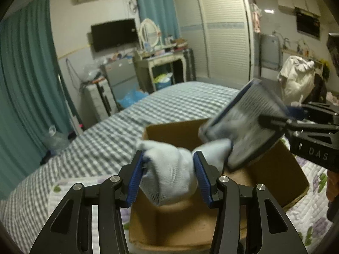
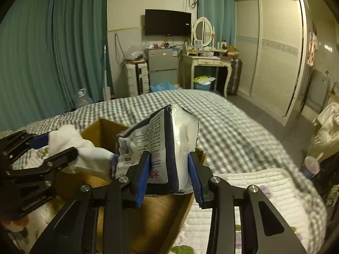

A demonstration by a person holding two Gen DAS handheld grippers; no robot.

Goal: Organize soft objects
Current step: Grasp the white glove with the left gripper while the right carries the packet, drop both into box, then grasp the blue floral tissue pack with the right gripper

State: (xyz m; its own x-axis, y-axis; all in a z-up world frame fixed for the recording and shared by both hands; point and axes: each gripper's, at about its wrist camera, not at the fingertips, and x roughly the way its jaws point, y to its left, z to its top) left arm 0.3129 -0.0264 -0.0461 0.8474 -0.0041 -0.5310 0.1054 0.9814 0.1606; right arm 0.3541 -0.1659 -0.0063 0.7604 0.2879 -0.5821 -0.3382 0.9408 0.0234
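Your left claw [image 1: 169,177] grips the white sock [image 1: 169,169] and your right claw [image 2: 169,180] the soft packet [image 2: 161,148], both over the cardboard box [image 1: 169,222]; lower, then release.

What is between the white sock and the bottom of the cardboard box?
Nothing. In the left wrist view the white sock, held by the left gripper, hangs above the open cardboard box, with only air down to its bare brown floor.
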